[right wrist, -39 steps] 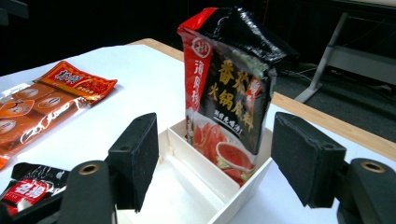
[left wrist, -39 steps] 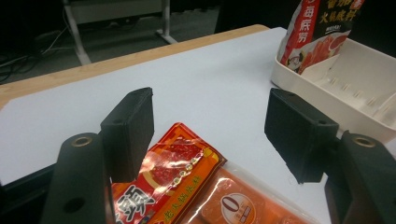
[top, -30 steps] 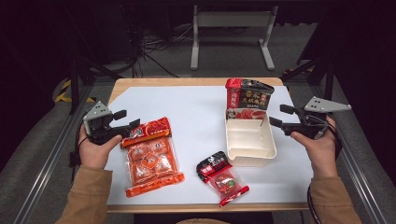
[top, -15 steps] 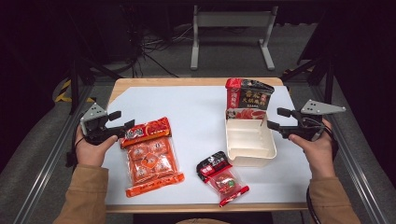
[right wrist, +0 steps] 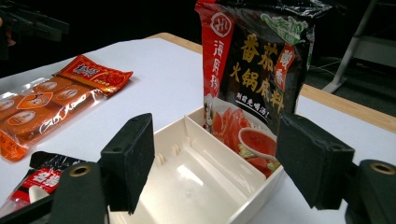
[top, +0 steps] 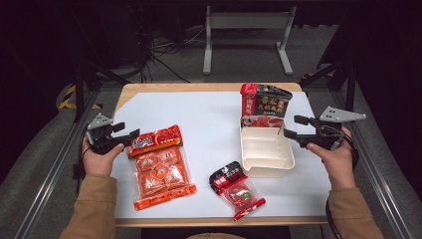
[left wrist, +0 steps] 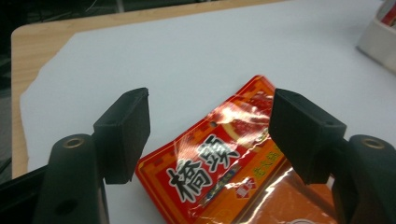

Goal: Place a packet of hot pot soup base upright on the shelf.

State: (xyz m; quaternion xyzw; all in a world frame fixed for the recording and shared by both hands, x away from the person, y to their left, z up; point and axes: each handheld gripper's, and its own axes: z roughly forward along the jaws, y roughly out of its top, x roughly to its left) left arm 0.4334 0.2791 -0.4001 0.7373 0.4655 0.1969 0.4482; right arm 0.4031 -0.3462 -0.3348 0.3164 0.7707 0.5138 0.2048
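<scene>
An orange snack pack (top: pixel 160 167) lies flat on the white sheet at the left, its red header (left wrist: pixel 219 154) toward my left gripper (top: pixel 130 137). That gripper is open at the pack's top edge, its pads (left wrist: pixel 123 133) on either side of the header and not touching it. A cream divided box (top: pixel 265 152) sits at the right; a black and red sauce bag (top: pixel 263 105) stands upright in its far compartment (right wrist: pixel 243 126). My right gripper (top: pixel 291 127) hangs open just right of the box with nothing between its fingers (right wrist: pixel 128 158). A small red and black packet (top: pixel 236 188) lies near the front edge.
The white sheet (top: pixel 209 114) covers most of a wooden table (top: pixel 199 87). Metal rails (top: pixel 50 174) run along both sides. A grey stand (top: pixel 244 30) is on the floor beyond the far edge.
My left gripper has moved left and down, from over the orange pack's header to just beside it, near the table surface. The right gripper has barely shifted.
</scene>
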